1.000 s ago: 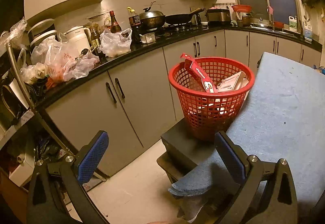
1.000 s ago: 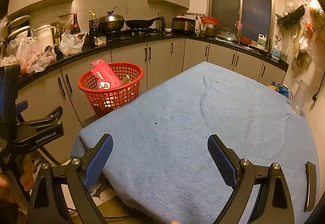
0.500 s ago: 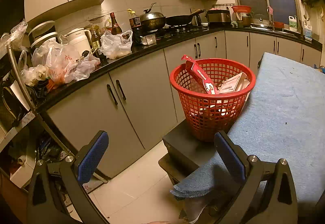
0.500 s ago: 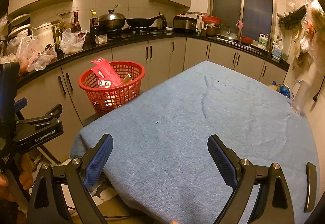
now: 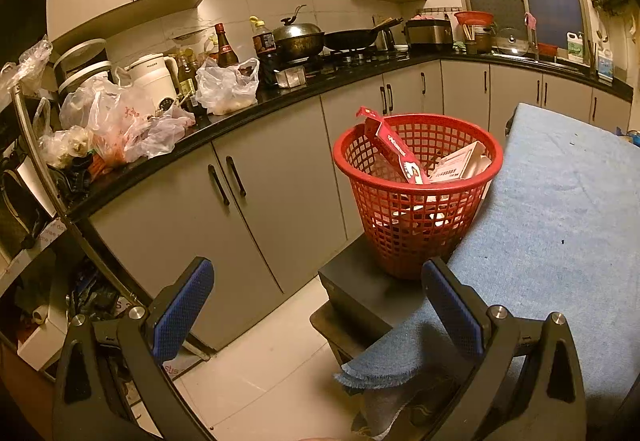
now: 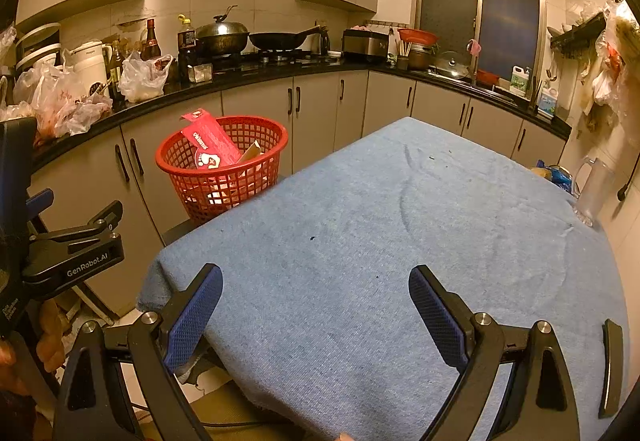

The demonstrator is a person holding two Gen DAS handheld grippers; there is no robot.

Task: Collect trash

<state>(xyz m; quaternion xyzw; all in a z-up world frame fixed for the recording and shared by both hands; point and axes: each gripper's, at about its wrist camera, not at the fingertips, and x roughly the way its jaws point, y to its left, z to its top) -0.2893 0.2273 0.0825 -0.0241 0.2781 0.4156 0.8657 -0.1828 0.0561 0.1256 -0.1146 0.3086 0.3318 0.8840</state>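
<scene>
A red mesh basket (image 5: 416, 201) (image 6: 222, 165) stands on a dark stool beside the table's near left corner. A red carton (image 5: 394, 149) (image 6: 210, 145) leans inside it, with a white box (image 5: 460, 165) next to it. My left gripper (image 5: 318, 305) is open with nothing between its blue pads, held low in front of the basket. My right gripper (image 6: 316, 313) is open too, hovering over the near edge of the blue tablecloth (image 6: 400, 241). In the right wrist view the left gripper's body (image 6: 72, 257) shows at the far left.
A black counter (image 5: 280, 101) runs along the left with plastic bags (image 5: 228, 85), bottles, a kettle and pans. Grey cabinets (image 5: 248, 209) stand below it. A glass jug (image 6: 592, 193) sits at the table's right edge. A metal rack (image 5: 36, 169) is at the far left.
Both views have shifted only slightly; the basket sits a little further right in the left wrist view. Both grippers stay open.
</scene>
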